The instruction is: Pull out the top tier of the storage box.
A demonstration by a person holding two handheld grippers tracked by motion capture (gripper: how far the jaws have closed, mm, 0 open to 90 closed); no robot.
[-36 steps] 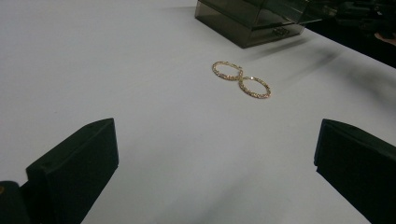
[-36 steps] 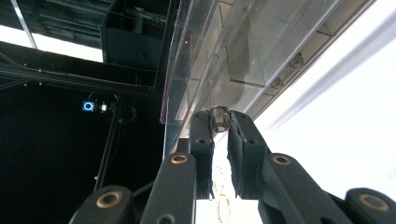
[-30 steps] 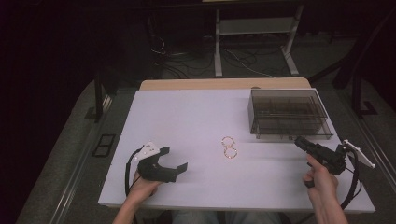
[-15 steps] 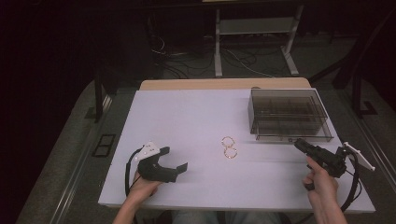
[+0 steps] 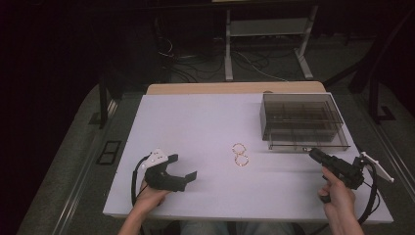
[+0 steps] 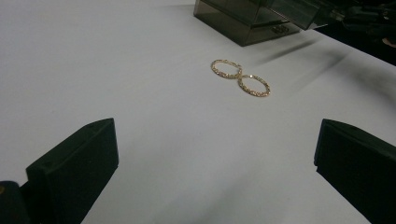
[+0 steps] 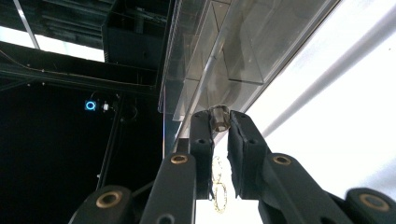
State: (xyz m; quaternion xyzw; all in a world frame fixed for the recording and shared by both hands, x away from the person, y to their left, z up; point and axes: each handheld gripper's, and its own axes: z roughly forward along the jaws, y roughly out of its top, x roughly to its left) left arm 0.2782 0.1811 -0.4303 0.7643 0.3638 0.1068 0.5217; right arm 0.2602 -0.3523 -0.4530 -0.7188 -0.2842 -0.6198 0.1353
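**Open bench at left and centre, box blocking the far right**

The left and centre of the bench [image 5: 195,122] are left bare, so wide passage is offered there. Two gold rings [image 5: 240,154], touching each other, lie flat near the middle, well apart from the left gripper [image 5: 183,177], with clear surface between. The far right corner is occupied by a smoky transparent box [image 5: 301,120]. Its front knob [image 7: 218,117] is closed in by the right gripper [image 5: 314,153].

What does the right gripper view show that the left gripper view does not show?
Right gripper view alone: its jaws closed on the small metal knob of the clear box's drawer. Left gripper view alone: its own black jaws standing wide apart over bare white table. Both share the two gold hoops touching each other and the smoky clear box.
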